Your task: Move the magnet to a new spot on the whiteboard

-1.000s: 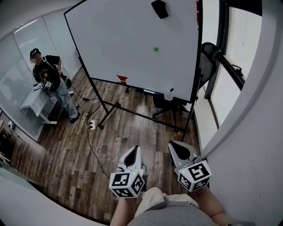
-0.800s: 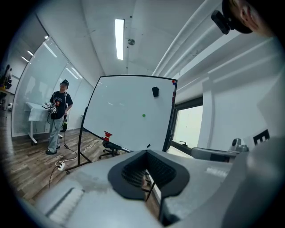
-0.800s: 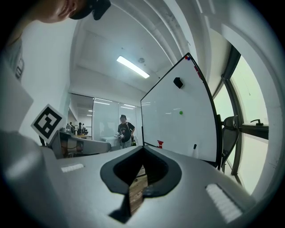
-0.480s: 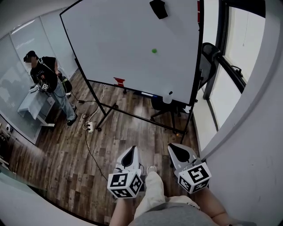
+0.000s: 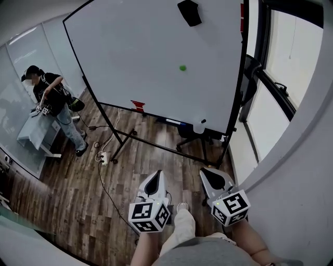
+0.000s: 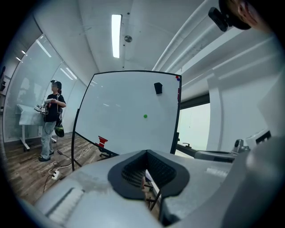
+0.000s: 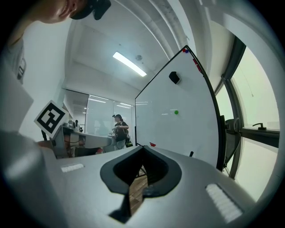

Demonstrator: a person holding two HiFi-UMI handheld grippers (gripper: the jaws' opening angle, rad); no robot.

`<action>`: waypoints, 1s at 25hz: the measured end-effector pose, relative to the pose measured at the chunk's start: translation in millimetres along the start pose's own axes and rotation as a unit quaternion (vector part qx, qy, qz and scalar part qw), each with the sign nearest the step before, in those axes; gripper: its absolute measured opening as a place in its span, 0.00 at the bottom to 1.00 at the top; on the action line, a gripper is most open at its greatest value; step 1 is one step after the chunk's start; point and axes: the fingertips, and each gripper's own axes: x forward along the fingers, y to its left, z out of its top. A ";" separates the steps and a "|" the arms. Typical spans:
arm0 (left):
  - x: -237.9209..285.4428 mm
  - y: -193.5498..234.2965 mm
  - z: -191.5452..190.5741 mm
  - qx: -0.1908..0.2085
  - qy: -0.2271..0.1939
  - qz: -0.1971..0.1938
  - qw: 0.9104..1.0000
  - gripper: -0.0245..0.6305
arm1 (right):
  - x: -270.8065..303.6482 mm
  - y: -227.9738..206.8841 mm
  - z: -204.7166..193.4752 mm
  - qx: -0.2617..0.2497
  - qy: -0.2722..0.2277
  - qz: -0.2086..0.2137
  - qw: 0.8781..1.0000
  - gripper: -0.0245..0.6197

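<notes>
A small green magnet (image 5: pixel 182 67) sticks to the upper right part of a large whiteboard (image 5: pixel 140 57) on a wheeled stand, some way ahead of me. It also shows as the magnet (image 6: pixel 145 116) in the left gripper view and the magnet (image 7: pixel 176 112) in the right gripper view. My left gripper (image 5: pixel 156 176) and right gripper (image 5: pixel 209 173) hang low near my waist, side by side, far short of the board. Both point at the board with jaws together and nothing between them. The left gripper (image 6: pixel 144 178) and right gripper (image 7: pixel 138 178) show only floor through a thin slit.
A black eraser (image 5: pixel 188 11) sits near the board's top; a red object (image 5: pixel 138 105) and a white bottle (image 5: pixel 199 126) are on its tray. A person (image 5: pixel 49 98) stands by a table (image 5: pixel 36 132) at left. Cables and a power strip (image 5: pixel 103 156) lie on the floor. An office chair (image 5: pixel 251 72) and window are right.
The whiteboard has grown a little larger in view and my leg has stepped forward. The person at left has shifted further left. Both grippers stay shut and low.
</notes>
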 end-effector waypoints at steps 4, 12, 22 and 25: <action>38.8 11.8 14.2 0.004 -0.004 -0.013 1.000 0.04 | 32.7 -20.8 7.9 -0.004 -0.007 -0.012 1.000 0.04; 118.9 29.6 39.0 0.019 0.003 -0.038 0.999 0.04 | 88.6 -58.5 22.3 -0.013 -0.008 -0.033 0.999 0.04; 208.3 39.8 77.3 0.032 -0.002 -0.076 0.997 0.04 | 145.7 -104.9 38.3 -0.021 -0.010 -0.065 0.998 0.04; 233.7 39.3 88.0 0.040 -0.003 -0.090 0.995 0.04 | 159.6 -118.0 41.9 -0.022 -0.013 -0.076 0.997 0.04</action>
